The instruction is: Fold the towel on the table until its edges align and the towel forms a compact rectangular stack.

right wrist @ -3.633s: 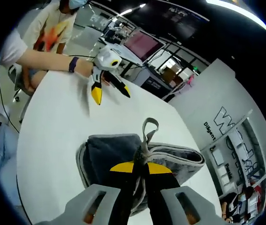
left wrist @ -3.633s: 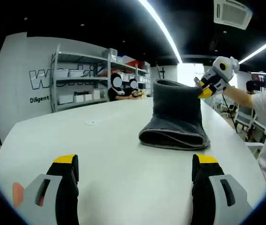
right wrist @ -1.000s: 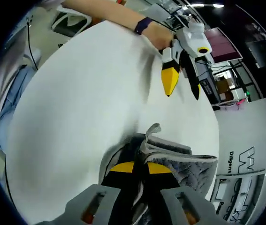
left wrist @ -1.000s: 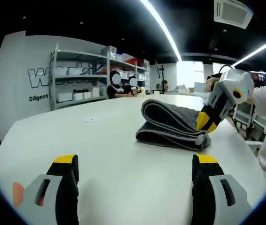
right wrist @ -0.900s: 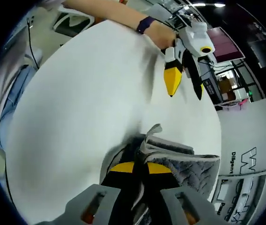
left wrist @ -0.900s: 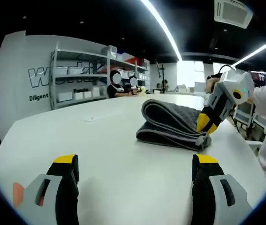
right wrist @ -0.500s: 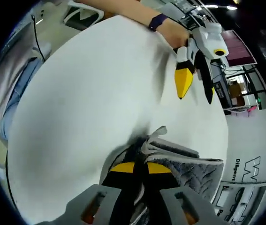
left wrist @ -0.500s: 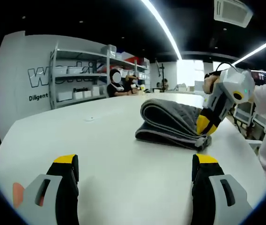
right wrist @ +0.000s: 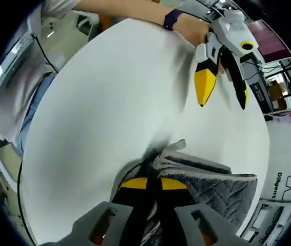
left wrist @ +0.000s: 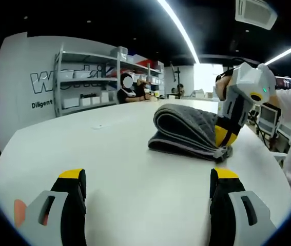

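Note:
A grey towel [left wrist: 186, 130] lies folded in thick layers on the white table [left wrist: 109, 154]. My right gripper [left wrist: 222, 146] comes in from the right, shut on the towel's near right corner, low against the table. In the right gripper view its yellow-tipped jaws [right wrist: 148, 183] are pressed together on the towel's [right wrist: 212, 182] edge and loop. My left gripper [left wrist: 148, 192] stands open in front of the towel, apart from it, with nothing between its fingers. It also appears in the right gripper view as the open left gripper [right wrist: 221, 95], held in a hand [right wrist: 189, 25] over the table [right wrist: 99, 118].
Shelves with boxes [left wrist: 83, 97] line the far wall, and people sit at the table's far end [left wrist: 130, 92]. The table's rounded edge [right wrist: 37, 148] runs close by, with the person's clothing [right wrist: 17, 77] beyond it. A monitor [right wrist: 273, 46] stands past the far edge.
The right gripper has brought the raised towel edge down onto the stack, so the towel now lies flat and folded. In the last second it has pressed a little lower. The left gripper stayed open.

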{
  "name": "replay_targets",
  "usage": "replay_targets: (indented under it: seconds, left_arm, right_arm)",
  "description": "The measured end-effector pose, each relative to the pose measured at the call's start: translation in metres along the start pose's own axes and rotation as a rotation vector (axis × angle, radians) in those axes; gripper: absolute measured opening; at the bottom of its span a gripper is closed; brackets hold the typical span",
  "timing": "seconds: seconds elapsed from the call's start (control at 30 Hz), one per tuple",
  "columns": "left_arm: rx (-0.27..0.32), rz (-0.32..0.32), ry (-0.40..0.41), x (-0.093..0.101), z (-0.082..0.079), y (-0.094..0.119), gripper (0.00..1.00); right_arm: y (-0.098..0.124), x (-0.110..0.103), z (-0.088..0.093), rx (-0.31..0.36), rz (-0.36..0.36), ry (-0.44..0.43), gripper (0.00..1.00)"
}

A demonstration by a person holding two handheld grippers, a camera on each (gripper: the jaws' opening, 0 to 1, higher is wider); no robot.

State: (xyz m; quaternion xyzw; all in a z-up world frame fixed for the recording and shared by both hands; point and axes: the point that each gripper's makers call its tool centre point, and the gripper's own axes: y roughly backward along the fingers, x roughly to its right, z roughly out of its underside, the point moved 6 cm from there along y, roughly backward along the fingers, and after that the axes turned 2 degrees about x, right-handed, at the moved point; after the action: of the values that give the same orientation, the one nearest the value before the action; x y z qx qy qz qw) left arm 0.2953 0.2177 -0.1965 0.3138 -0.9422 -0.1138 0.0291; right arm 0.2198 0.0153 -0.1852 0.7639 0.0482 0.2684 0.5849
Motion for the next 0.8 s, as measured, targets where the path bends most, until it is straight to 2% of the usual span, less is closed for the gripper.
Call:
replay_targets:
  seconds: [0.13,0.2,0.33,0.47,0.6,0.8]
  left_arm:
    - [-0.002,0.002,-0.005,0.002,0.000,0.000,0.99]
    - [0.001,0.004,-0.004,0.002,-0.001,0.000,0.99]
    - [0.006,0.000,-0.006,0.002,-0.003,0.002,0.99]
    - [0.016,0.004,-0.007,0.003,-0.005,0.002,0.99]
    - [0.018,0.004,-0.007,0.002,-0.006,0.002,0.99]
    - [0.023,0.006,-0.011,0.001,-0.008,0.002,0.99]
  right_arm:
    - [0.001,0.001,-0.001,-0.004,-0.018,0.006,0.02]
    - [0.002,0.000,-0.004,-0.032,-0.023,0.017,0.03]
    - [0.005,0.000,-0.006,-0.070,0.006,0.019,0.04]
    - [0.011,0.005,-0.004,-0.021,0.008,-0.053,0.08]
    - [0.021,0.006,0.000,0.060,-0.021,-0.170,0.16]
    - [0.036,0.014,0.004,0.128,0.004,-0.208,0.20]
